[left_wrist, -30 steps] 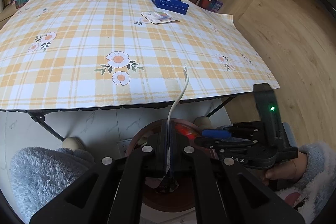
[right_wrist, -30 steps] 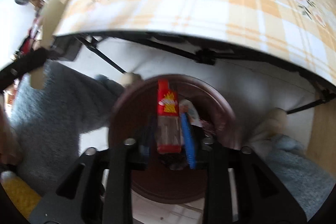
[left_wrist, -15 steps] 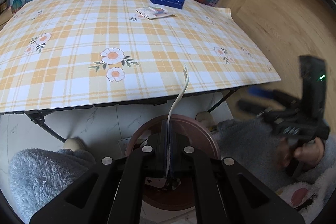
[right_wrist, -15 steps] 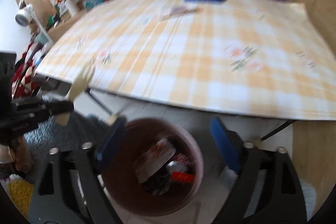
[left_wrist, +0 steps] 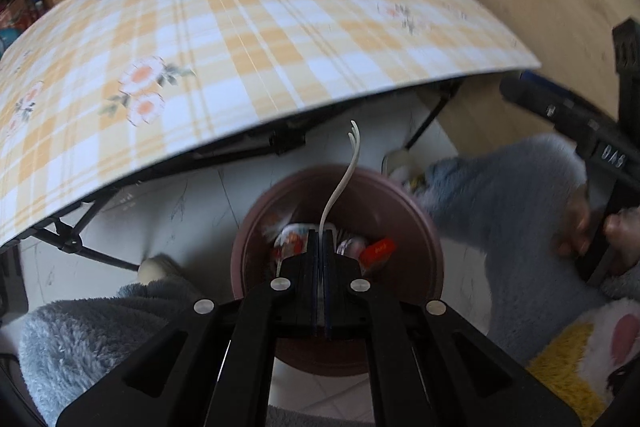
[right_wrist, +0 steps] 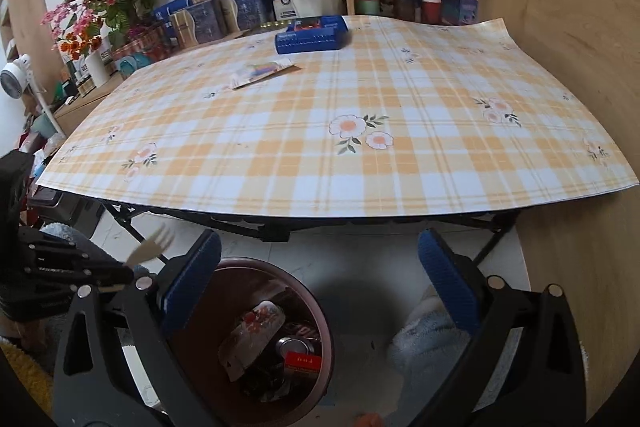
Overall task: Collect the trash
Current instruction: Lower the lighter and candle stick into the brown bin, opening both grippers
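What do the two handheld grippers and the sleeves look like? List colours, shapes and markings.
Left gripper: black angular linkage arms, silver rivets. Right gripper: the same black frame and rivets, with ribbed blue pads; white lettering on its body, seen in the left view. Sleeves are fluffy grey-blue fleece.

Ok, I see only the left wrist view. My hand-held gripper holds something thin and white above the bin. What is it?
Observer: A plastic fork; the right wrist view shows its tines.
Operator: Is the right hand-held gripper empty?
Observer: Yes. Its jaws are opening and nothing is between them.
Operator: The bin is blurred here. Anything round inside?
Observer: Yes, a metal can lies among the wrappers.
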Demonstrator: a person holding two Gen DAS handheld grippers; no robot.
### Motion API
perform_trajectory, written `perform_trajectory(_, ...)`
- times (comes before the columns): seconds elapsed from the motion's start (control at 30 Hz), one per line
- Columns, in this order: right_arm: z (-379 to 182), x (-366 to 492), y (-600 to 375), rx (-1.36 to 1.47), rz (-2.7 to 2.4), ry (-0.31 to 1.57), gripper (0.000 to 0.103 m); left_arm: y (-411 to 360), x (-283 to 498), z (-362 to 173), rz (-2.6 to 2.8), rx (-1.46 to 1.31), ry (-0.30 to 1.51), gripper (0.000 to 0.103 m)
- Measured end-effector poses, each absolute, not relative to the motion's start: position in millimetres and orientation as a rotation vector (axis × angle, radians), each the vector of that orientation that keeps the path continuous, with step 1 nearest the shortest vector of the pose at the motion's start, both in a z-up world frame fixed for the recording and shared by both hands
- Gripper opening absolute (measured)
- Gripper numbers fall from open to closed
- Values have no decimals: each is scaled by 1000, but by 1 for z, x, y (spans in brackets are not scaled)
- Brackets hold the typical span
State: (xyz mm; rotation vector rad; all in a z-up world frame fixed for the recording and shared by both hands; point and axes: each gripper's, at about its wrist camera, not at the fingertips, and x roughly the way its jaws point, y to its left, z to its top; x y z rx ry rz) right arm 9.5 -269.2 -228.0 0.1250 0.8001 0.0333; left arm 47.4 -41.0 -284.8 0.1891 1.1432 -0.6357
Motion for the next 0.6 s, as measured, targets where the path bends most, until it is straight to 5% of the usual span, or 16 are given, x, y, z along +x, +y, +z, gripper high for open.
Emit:
perform_trajectory(0.3,-229,7,-275,156,32,796,97,-52,44,-298,-650,254,1199,7)
perform_trajectory(0.33,-229,7,-275,159,33,798,97,-52,44,-297,-651,253,1197,12)
perform_trajectory(0.4,-230,7,-275,156,33,800,97,-52,44,-295,-651,245,1183,56)
perform_trajectory(0.5,-231,7,-274,155,32,805,97,-47,44,-284,-650,204,1133,80)
perform_trajectory(0.6,-233,7,-273,150,30,812,97,-37,48,-278,-607,150,1107,86)
